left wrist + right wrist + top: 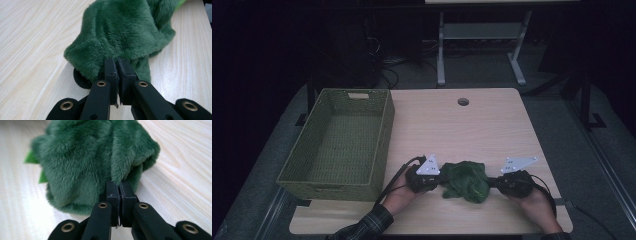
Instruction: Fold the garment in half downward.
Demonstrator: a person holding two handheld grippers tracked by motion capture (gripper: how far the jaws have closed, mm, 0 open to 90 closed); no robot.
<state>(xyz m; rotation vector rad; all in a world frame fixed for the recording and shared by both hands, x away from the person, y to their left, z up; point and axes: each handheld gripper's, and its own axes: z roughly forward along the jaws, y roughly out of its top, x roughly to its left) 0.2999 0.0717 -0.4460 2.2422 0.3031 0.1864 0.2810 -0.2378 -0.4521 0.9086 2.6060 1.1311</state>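
Table far half: bare wood of the table between basket and right edge, open to passage.
Left side: wicker basket, tall walls, blocks sideways travel; open from above.
Near edge centre: green plush cloth between left gripper and right gripper, both touching it.

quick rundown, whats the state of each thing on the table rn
green plush cloth: bunched up, lying on the table, pinched at both ends
wicker basket: upright, empty
left hand-held gripper: shut on the cloth
right hand-held gripper: shut on the cloth
table: bare at the far end
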